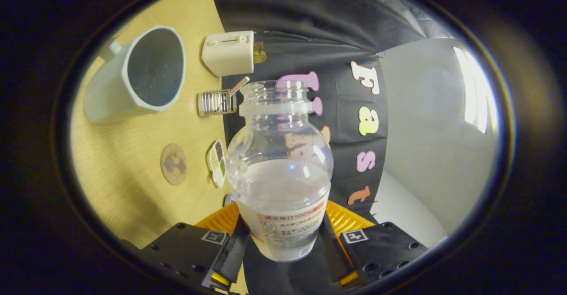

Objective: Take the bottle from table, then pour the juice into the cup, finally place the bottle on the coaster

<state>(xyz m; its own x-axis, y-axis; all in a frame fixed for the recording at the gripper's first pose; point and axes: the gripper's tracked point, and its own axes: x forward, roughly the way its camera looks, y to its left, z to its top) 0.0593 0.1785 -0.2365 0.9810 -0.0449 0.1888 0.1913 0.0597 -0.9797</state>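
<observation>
My gripper (282,242) is shut on an open clear bottle (281,171), both fingers pressing its labelled lower part. The bottle holds whitish juice in its lower half and has no cap. The view is rolled sideways, so the wooden table (128,188) stands to the left of the bottle. On it lies a pale grey cup (137,75), its dark mouth facing me, beyond and left of the fingers. A round brown coaster (173,164) lies on the table nearer the fingers, between the cup and the bottle.
A cream toaster (229,52) stands at the table's far edge by the black cloth wall. A small glass holder (216,102) with a straw sits beside the bottle's neck. A small oval dish (217,162) lies next to the coaster. Grey wall is on the right.
</observation>
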